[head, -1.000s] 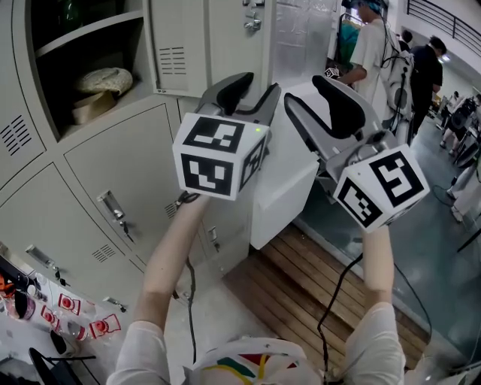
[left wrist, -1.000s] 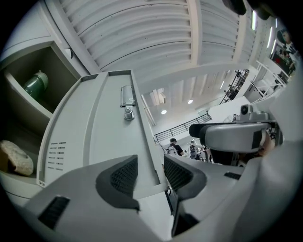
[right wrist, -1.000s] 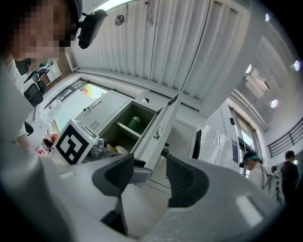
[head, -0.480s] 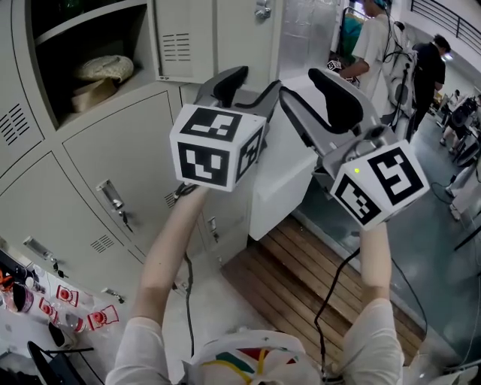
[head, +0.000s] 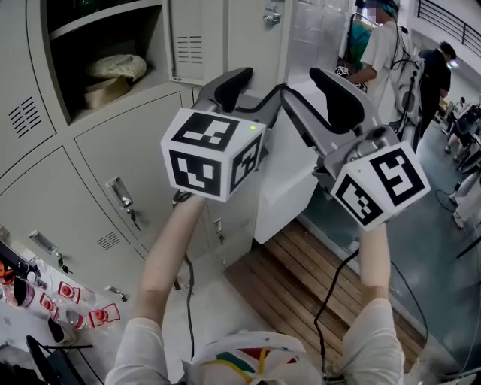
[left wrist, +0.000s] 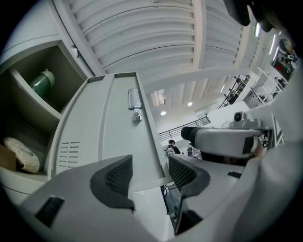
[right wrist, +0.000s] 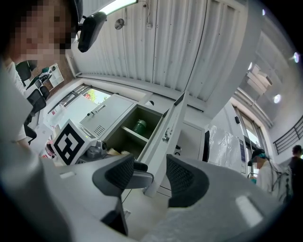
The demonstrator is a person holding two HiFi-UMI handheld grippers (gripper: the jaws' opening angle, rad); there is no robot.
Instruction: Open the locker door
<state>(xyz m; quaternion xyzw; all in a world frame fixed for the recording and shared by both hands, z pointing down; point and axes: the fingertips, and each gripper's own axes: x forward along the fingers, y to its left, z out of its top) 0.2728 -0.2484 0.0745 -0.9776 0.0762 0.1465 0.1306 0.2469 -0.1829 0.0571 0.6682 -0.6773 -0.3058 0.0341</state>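
The grey locker door [head: 214, 37] stands swung open at the top of the head view, its latch [head: 272, 15] near the upper edge. The open compartment [head: 98, 60] to its left holds a beige bundle [head: 113, 69]. My left gripper [head: 254, 89] is raised just below the door, jaws wide apart. In the left gripper view the door [left wrist: 106, 127] and latch [left wrist: 135, 103] lie beyond the left gripper [left wrist: 150, 177], and neither pad presses on it. My right gripper [head: 316, 101] is beside it, open and empty. The right gripper view shows the door [right wrist: 165, 137] edge-on and a green bottle [right wrist: 139, 126] inside.
Closed lockers with handles [head: 124, 199] fill the left. A white box [head: 289, 180] stands over a wooden slat floor [head: 301, 286]. People [head: 376, 53] stand at the back right. Red-tagged items [head: 71, 301] lie at the lower left.
The lockers and the open door have drifted to the right in the head view. Both grippers stay raised in nearly the same place, the left one a touch further left.
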